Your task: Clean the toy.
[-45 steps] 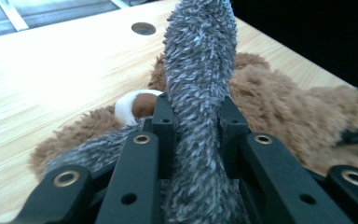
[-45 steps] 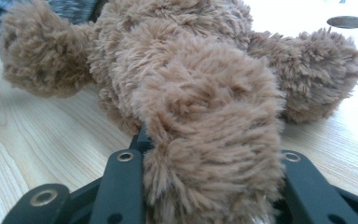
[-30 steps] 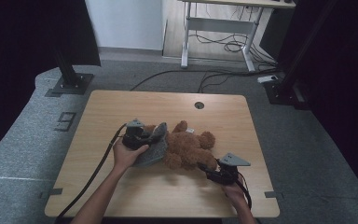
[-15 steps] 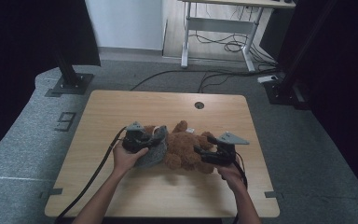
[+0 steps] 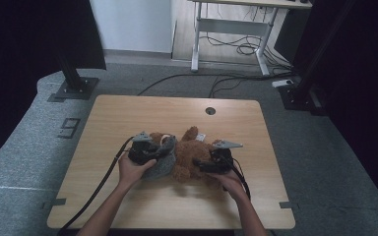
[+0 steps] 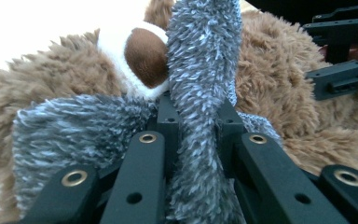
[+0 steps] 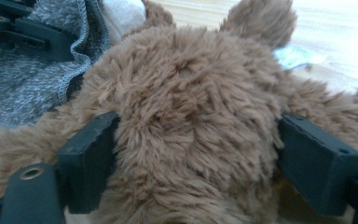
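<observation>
At mid-desk (image 5: 128, 118), my left hand-held gripper (image 6: 193, 126) clamps a fold of grey fuzzy cloth (image 6: 205, 70) draped on the brown teddy bear (image 5: 189, 157). My right hand-held gripper (image 7: 196, 154), its jaws just opened wide, straddles the bear's plush body; whether the pads press in, I cannot tell.

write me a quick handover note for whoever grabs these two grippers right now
Left gripper: shut on a fold of the grey fuzzy garment, at the teddy bear near its muzzle.
Right gripper: jaws have just been opening; they now straddle the bear's brown body, wide apart, grip not certain.
Bear lies mid-table, garment on its left part.
Done: garment pinched, bear bracketed.
Left: probably work the garment along the bear; which way is unclear.
</observation>
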A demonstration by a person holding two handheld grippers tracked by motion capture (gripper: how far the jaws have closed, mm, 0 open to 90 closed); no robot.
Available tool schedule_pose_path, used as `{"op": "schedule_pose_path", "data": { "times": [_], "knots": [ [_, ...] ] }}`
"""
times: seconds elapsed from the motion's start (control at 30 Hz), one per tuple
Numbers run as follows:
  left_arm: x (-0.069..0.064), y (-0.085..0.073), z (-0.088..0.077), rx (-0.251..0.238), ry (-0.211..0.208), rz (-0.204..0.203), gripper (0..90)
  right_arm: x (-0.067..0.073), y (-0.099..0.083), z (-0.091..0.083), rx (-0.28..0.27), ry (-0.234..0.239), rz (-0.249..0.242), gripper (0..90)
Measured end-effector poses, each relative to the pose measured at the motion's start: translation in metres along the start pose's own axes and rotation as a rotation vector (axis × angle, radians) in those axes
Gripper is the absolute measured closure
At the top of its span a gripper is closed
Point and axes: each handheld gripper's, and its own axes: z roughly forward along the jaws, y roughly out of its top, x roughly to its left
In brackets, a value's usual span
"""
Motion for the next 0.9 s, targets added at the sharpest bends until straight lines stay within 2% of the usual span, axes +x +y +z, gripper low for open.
{"op": "schedule_pose_path", "data": {
  "times": [0.13, 0.2, 0.3, 0.43, 0.53, 0.6, 0.7, 0.8, 0.9],
  "knots": [
    [-0.013, 0.001, -0.005, 0.004, -0.012, -0.003, 76.5, 0.011, -0.01, -0.001, -0.018, -0.016, -0.078, 38.3],
    [-0.023, 0.008, -0.005, 0.006, -0.027, 0.015, 76.2, 0.016, -0.016, -0.003, -0.035, -0.012, -0.115, 42.9],
    [-0.041, 0.021, 0.001, 0.01, -0.052, 0.059, 76.2, 0.018, -0.022, -0.005, -0.057, -0.01, -0.135, 44.9],
    [-0.063, 0.039, 0.019, 0.001, -0.097, 0.083, 76.1, 0.018, -0.027, -0.006, -0.086, -0.005, -0.141, 45.1],
    [-0.077, 0.05, 0.039, 0.018, -0.11, 0.101, 75.9, 0.02, -0.031, -0.006, -0.104, -0.008, -0.159, 45.8],
    [-0.084, 0.051, 0.055, 0.044, -0.109, 0.111, 75.8, 0.023, -0.033, -0.007, -0.109, -0.019, -0.173, 46.4],
    [-0.086, 0.047, 0.066, 0.049, -0.096, 0.115, 76.0, 0.024, -0.036, -0.008, -0.106, -0.038, -0.177, 47.9],
    [-0.081, 0.045, 0.06, 0.048, -0.096, 0.112, 76.6, 0.023, -0.041, -0.008, -0.129, -0.033, -0.179, 49.2],
    [-0.073, 0.043, 0.045, 0.037, -0.029, 0.128, 76.6, 0.026, -0.043, -0.008, -0.135, -0.04, -0.204, 49.6]
  ]
}}
